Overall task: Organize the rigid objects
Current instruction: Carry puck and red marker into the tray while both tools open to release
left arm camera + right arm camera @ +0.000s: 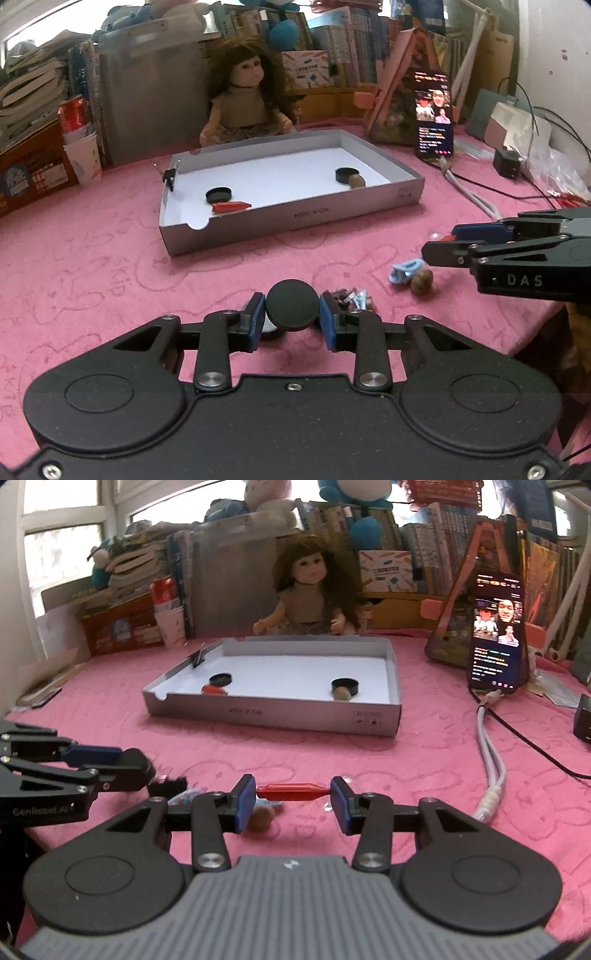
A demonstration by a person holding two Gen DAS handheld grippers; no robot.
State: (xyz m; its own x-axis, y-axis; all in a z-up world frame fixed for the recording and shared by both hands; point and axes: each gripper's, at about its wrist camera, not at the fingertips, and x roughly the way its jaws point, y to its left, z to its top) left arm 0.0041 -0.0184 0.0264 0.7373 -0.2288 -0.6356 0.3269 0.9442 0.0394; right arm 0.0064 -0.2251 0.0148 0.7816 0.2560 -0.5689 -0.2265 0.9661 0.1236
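Note:
My left gripper (292, 314) is shut on a round black cap (292, 304), lifted a little above the pink cloth. My right gripper (293, 799) is shut on a red clip (293, 791), held end to end between its blue pads. Ahead lies a grey shallow box (295, 218) holding two black caps (218, 194) (347, 174), a red clip (231, 206) and a walnut (357, 181). On the cloth between the grippers lie a light blue clip (404, 270), a walnut (422, 281) and a small heap of clips (352, 297).
A doll (245, 105) sits behind the box. A lit phone (434, 112) leans at the back right with a white cable (489, 753) running forward. A red can in paper cups (79, 147) stands at the left. Books and boxes crowd the back edge.

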